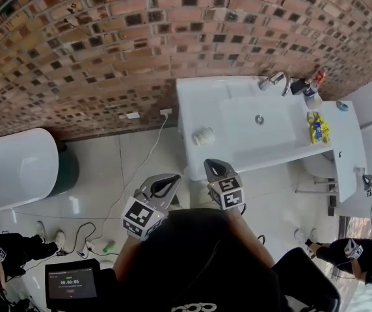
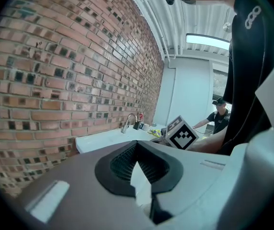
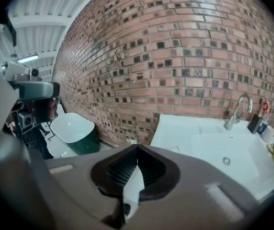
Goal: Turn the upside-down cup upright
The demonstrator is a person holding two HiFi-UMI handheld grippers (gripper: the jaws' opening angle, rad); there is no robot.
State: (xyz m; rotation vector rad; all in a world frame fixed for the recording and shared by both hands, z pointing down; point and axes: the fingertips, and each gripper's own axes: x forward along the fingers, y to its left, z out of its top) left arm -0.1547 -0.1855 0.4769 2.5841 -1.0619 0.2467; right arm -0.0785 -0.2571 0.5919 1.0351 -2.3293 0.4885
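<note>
Head view, left tongs (image 1: 168, 181), right tongs (image 1: 213, 166) side by side, shut, facing sink (image 1: 199, 103)

Brick wall (image 1: 108, 44): rough, matt brick with recessed mortar joints.
Sink counter (image 1: 202, 103): smooth, glossy white, ceramic-looking.
Tap (image 1: 275, 79): bright polished metal.
Floor (image 1: 108, 168): smooth pale tiles with a slight sheen.
Tub (image 1: 13, 168): glossy white inside, smooth dark green outside.
Shells of left gripper (image 1: 166, 182) and right gripper (image 1: 213, 166): matt grey plastic.
Jaw pads (image 3: 121, 170): black, finely ribbed, matt.

Floor (image 1: 147, 168) before the counter (image 1: 192, 103) lies open; faucet (image 1: 276, 80) and bottles (image 1: 311, 86) line its back
</note>
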